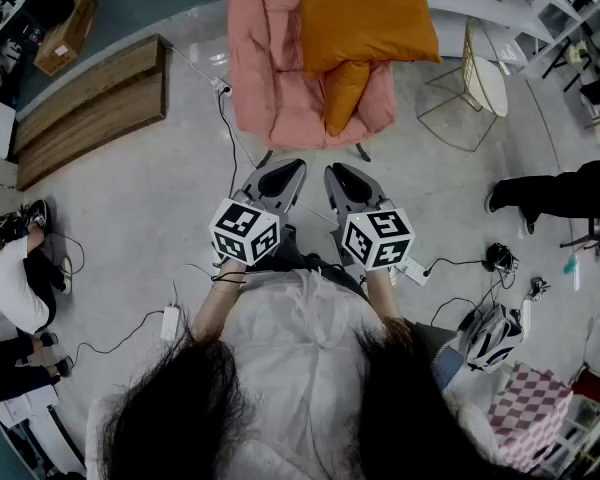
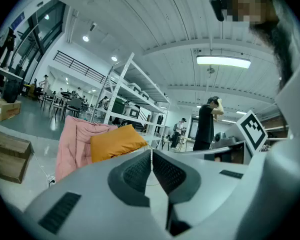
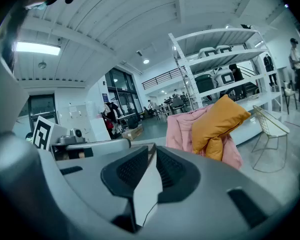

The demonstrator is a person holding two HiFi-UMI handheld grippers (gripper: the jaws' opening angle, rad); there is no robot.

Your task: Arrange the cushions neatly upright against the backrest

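Note:
A pink padded chair (image 1: 270, 58) stands on the floor ahead of me. A large orange cushion (image 1: 370, 20) lies tilted across its backrest and right arm. Below it a smaller orange cushion (image 1: 345, 93) slumps down over the seat's front. My left gripper (image 1: 285, 168) and right gripper (image 1: 342, 173) are side by side, short of the chair and touching nothing. Both are shut with nothing between the jaws. The left gripper view has the chair (image 2: 72, 144) and large cushion (image 2: 115, 141) beyond its tips (image 2: 151, 151). The right gripper view shows both cushions (image 3: 220, 119) (image 3: 214, 149) past its tips (image 3: 153, 148).
A wire side table (image 1: 480, 68) stands right of the chair and wooden planks (image 1: 90, 108) lie to its left. Cables (image 1: 230, 138) and a power strip (image 1: 170, 323) cross the floor. A person (image 1: 15, 278) sits at the left; someone's leg (image 1: 550, 193) reaches in at the right.

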